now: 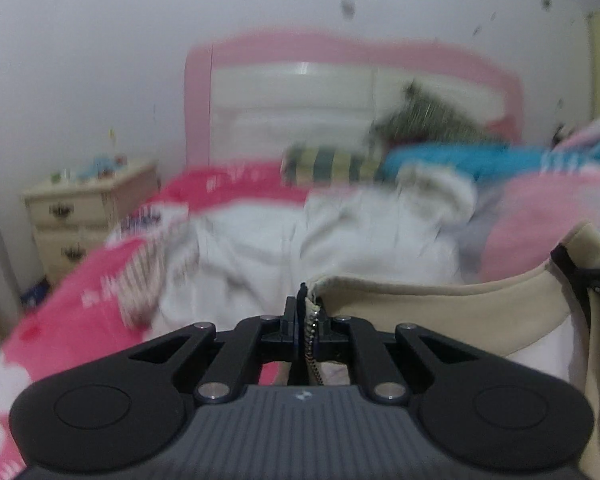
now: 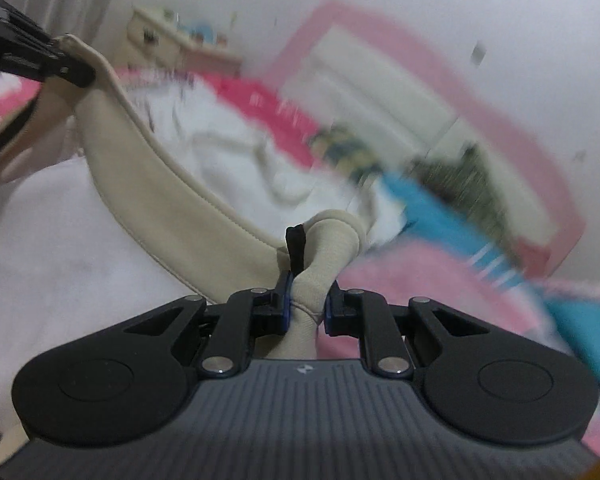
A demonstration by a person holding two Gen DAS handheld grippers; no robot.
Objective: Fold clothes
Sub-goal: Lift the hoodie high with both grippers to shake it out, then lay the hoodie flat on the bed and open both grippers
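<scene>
A garment with a beige band and white cloth below hangs stretched between both grippers. My left gripper is shut on one end of the band, with a thin chain trapped between the pads. In the right wrist view the beige band curves from my right gripper, shut on a bunched fold of it, up to the left gripper at the top left. The right gripper also shows at the right edge of the left wrist view, gripping the band's other end.
Beyond lies a bed with a pink headboard and a pink patterned cover. White clothes, a blue garment, a striped item and a pale pink one are piled on it. A cream nightstand stands left.
</scene>
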